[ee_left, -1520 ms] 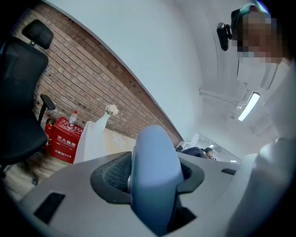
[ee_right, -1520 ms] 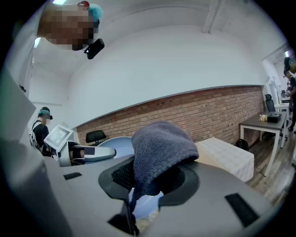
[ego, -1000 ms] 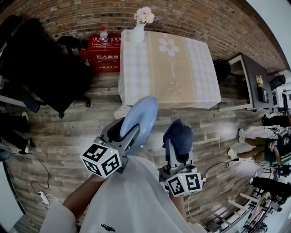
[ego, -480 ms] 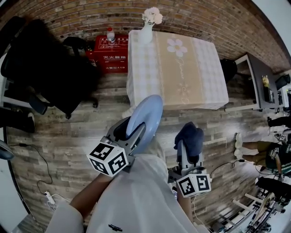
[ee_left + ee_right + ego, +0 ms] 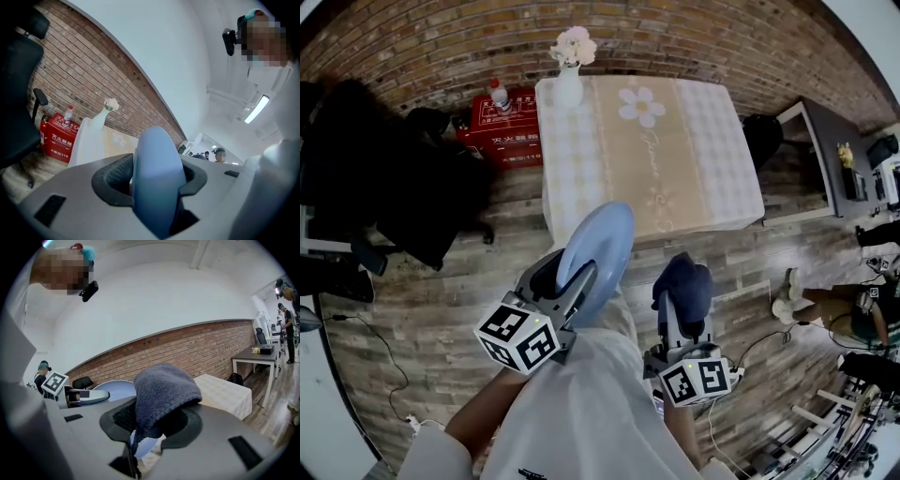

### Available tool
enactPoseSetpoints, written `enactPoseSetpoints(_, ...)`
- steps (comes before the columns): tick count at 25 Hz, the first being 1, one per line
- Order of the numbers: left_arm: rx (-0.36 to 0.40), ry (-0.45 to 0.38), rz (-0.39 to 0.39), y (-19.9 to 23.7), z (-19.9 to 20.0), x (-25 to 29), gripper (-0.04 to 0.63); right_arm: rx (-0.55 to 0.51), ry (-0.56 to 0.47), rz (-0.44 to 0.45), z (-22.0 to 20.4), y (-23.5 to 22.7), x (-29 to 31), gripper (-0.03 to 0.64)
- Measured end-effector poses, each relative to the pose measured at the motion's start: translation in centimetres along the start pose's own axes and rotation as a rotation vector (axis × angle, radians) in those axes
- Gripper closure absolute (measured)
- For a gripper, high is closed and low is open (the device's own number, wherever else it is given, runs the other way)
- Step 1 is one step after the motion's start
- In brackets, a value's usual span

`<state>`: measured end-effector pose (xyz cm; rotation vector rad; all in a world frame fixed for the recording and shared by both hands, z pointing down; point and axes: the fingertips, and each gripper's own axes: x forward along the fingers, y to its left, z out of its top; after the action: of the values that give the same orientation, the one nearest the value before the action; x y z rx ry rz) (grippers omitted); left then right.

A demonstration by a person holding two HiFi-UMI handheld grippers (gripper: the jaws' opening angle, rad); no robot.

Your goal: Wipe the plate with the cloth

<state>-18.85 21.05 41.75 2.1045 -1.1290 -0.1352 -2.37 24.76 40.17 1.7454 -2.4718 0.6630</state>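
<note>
Only the lower rim of the pale blue plate (image 5: 598, 246) is clamped, on edge, in the fingers of the left gripper (image 5: 566, 279). A hard push could probably lever it loose and drop it onto the wood floor (image 5: 441, 281). The fingers of the right gripper (image 5: 680, 309) pinch a bunched dark blue cloth (image 5: 682, 279), just beside the plate and apart from it, short of the tabletop (image 5: 694, 159).

Pale blue plate (image 5: 598, 251) held on edge, tilted, above the wooden floor, dark blue cloth (image 5: 682, 284) bunched in a clump just to its right, apart
</note>
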Motion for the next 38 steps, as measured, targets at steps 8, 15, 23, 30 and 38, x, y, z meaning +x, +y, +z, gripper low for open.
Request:
enactPoseSetpoints(8,0.041,0.035,-0.018,-2.7,4.3,12.0,0.379,0.016,-0.009,0.026,5.9,-8.4,6.8,0.474)
enactPoseSetpoints(15,0.059,0.042,-0.002,-4.6,7.7,21.5,0.378,-0.001,-0.021,0.098,11.5,-14.3,13.3,0.474)
enactPoseSetpoints(23,-0.003,-0.001,0.033,-4.9,10.6,29.5,0.379,-0.003,-0.01,0.168,14.8,-20.3,18.7,0.474)
enactPoseSetpoints(30,-0.042,-0.028,0.02,-5.2,11.9,31.4,0.378,-0.052,-0.009,0.251,16.1,-19.5,21.1,0.474)
enactPoseSetpoints(38,-0.061,-0.041,-0.001,-5.0,12.1,31.0,0.378,-0.122,-0.004,0.369,16.3,-16.2,21.7,0.474)
